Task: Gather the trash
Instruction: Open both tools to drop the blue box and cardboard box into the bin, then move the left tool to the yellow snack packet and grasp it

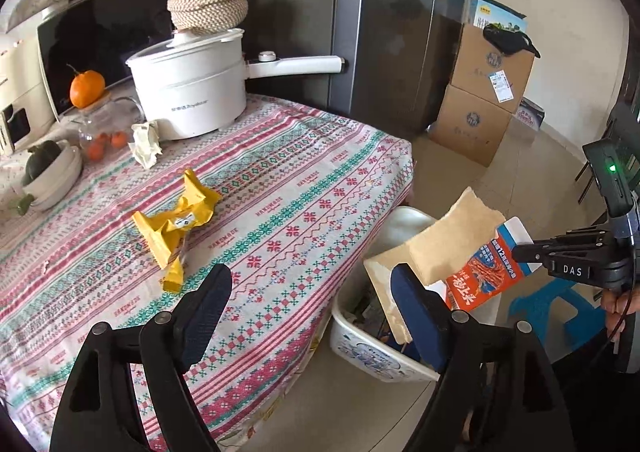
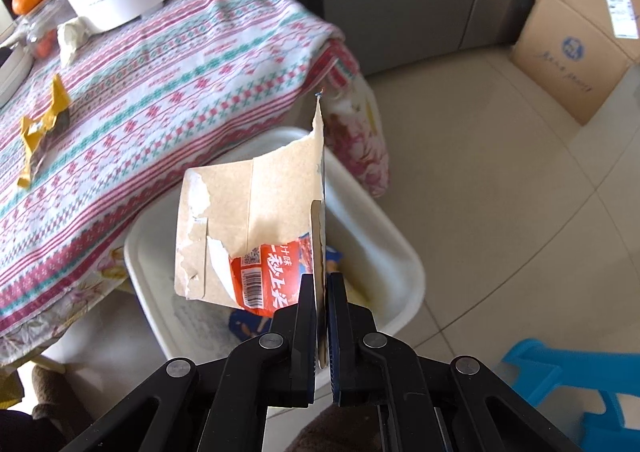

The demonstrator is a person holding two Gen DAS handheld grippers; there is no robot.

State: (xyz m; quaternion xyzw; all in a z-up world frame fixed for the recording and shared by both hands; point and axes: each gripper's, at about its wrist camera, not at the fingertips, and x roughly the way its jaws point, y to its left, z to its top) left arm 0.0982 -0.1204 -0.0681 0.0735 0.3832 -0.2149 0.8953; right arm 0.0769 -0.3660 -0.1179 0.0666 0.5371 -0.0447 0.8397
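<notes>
right gripper [image 2: 320, 292]: both fingers pinched on edge of torn cardboard box [image 2: 248, 228], 1 piece, held above white bin [image 2: 400, 252] beside table [image 2: 180, 72] | left gripper [image 1: 308, 292]: jaws wide apart, holding nothing, over table edge | yellow wrapper [image 1: 176, 228]: on tablecloth, ahead-left of left gripper, apart | crumpled tissue [image 1: 146, 144]: touching white pot [image 1: 188, 88]

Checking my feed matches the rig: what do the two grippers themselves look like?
Both are matte black linkage frames with silver pivot pins and dark blue finger pads. Seen from the left gripper, the right gripper carries white DAS lettering, a black box with a green light and a thin cable.
</notes>
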